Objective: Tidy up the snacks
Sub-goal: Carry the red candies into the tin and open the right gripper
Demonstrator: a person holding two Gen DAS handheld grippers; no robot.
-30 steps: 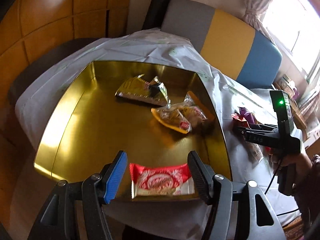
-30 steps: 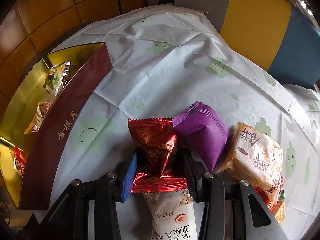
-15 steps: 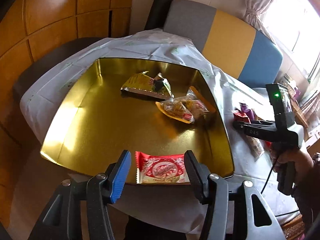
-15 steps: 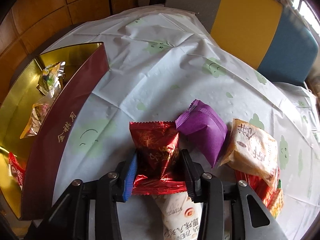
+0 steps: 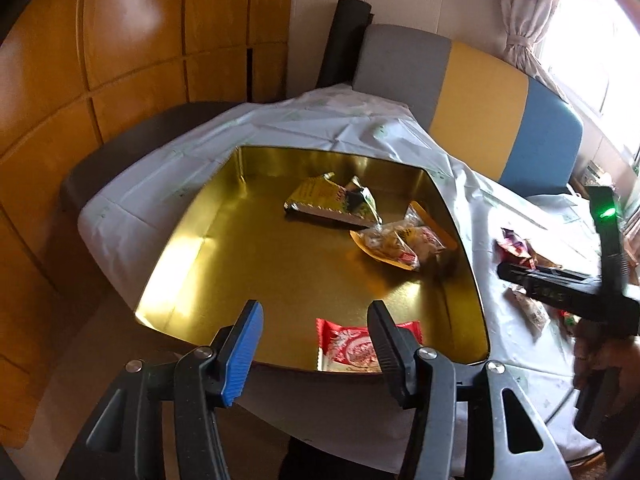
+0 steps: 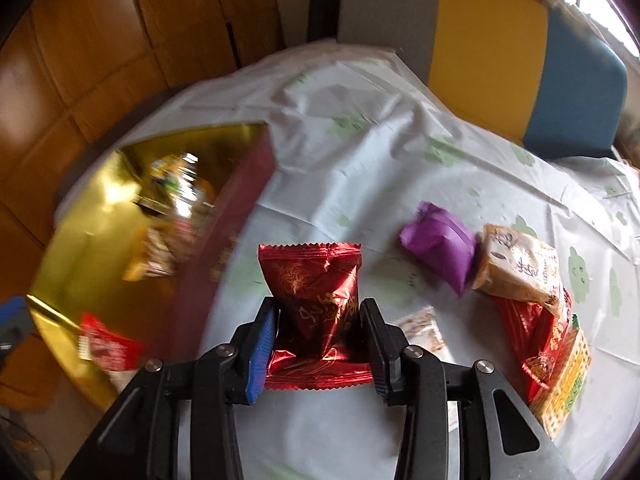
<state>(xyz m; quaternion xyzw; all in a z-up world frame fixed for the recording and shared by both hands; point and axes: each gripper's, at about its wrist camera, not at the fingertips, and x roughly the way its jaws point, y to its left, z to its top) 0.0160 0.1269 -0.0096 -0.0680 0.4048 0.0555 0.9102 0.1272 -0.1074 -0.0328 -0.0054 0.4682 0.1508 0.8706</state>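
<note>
Right tongs [image 6: 318, 342] clamped on a dark red foil snack packet with gold print [image 6: 316, 300]; packet is held clear of the worktop [image 6: 360, 160], which is covered in a pale cloth with green cloud prints, just beside the maroon outer wall of the gold-lined square box [image 6: 224, 240]

Left tongs [image 5: 314, 344] apart, holding nothing, hanging over the near edge of the same box [image 5: 260, 264]. A red-and-white wrapped snack [image 5: 352, 346] lies on the box floor near that edge, partly behind the right-hand finger. Farther in: a gold-green foil packet [image 5: 320, 200] and a clear-wrapped orange snack [image 5: 396, 244], close together

Loose on the cloth to the right of the held packet: a purple pouch [image 6: 438, 246] touching a tan wrapped cake [image 6: 520, 268], with red and yellow packets beyond

Risks, as judged:
- grip sits low on slick foil, near the crimped seam; packet could slide out on a fast swing
- box view is motion-blurred, so the hand seems to be travelling quickly; the packet could clip the box wall and land outside
- left tongs hang over the box; the two tools could collide
</note>
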